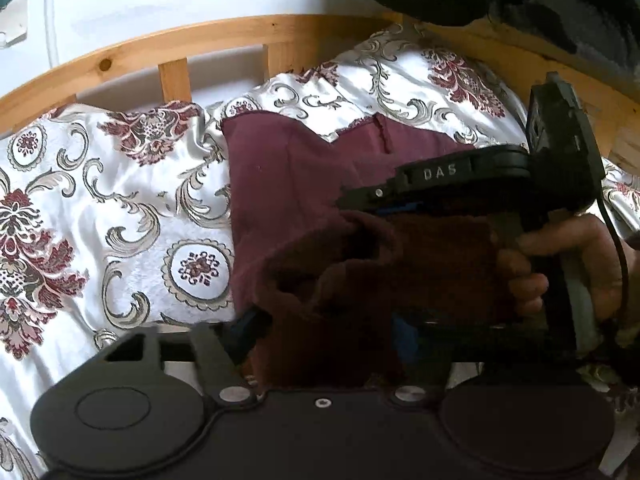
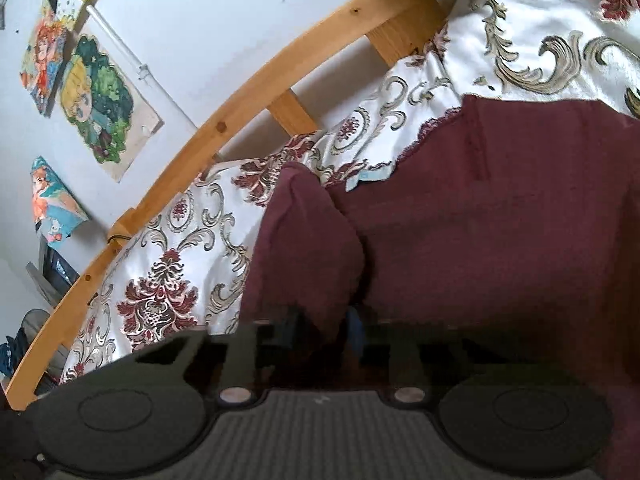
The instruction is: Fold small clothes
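Observation:
A maroon garment (image 1: pixel 304 184) lies on a bed with a white floral cover (image 1: pixel 120 216). In the left wrist view a bunched fold of it (image 1: pixel 340 288) is raised between my left gripper's (image 1: pixel 320 332) fingers, which are closed on it. My right gripper (image 1: pixel 360 200) reaches in from the right, held by a hand (image 1: pixel 560 264), its fingers pinching the same raised fold. In the right wrist view the maroon garment (image 2: pixel 500 220) fills the right side, and a fold (image 2: pixel 312 248) rises between my right gripper's (image 2: pixel 340 336) dark fingers.
A wooden bed rail (image 1: pixel 224 36) runs along the far edge, with a white wall behind it. Colourful pictures (image 2: pixel 100 100) hang on the wall. The bed cover (image 2: pixel 180 260) lies open to the left of the garment.

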`<state>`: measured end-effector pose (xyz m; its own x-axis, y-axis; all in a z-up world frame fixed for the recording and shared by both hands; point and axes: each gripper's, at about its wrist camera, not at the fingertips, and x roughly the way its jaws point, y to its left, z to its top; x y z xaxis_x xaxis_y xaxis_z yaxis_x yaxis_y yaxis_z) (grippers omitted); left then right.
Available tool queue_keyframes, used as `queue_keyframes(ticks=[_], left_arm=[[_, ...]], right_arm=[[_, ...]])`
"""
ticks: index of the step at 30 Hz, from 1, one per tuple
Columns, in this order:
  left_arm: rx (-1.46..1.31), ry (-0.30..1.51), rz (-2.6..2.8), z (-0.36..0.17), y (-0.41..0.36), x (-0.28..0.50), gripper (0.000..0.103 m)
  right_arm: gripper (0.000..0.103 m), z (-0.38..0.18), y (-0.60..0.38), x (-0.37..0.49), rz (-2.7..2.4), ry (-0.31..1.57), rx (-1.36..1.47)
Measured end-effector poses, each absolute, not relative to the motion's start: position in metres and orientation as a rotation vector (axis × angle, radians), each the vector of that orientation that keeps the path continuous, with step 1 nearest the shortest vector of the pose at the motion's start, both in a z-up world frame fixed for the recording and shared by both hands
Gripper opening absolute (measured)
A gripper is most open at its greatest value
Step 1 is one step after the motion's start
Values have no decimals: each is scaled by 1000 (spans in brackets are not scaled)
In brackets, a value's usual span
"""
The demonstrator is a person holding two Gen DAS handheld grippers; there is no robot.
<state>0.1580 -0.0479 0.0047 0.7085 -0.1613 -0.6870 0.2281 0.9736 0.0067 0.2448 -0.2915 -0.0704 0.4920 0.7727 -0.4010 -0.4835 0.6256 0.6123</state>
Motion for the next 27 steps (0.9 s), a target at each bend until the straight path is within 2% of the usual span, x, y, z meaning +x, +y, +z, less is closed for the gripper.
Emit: queue_keyframes(ticks=[1,2,5,8,19,27], left_arm=[[94,751,-214,6,-48,158,48],[96,751,-214,6,-48,158,44],[96,739,-229,9,-49,157,35],[101,718,-261,12,-56,155,29],[198,642,-439,17,-98,147,25],[168,619,-552,13,-118,156,25]], right_arm=[[16,-69,-291,244,796,698,444],[13,-67,-291,242,798,687,433],[11,-60,-293,239,803,644,404],[10,-52,-297,235,788,602,365],[10,-20,-321,218,692,491,222],[10,-11,-336,208,598,448,133]])
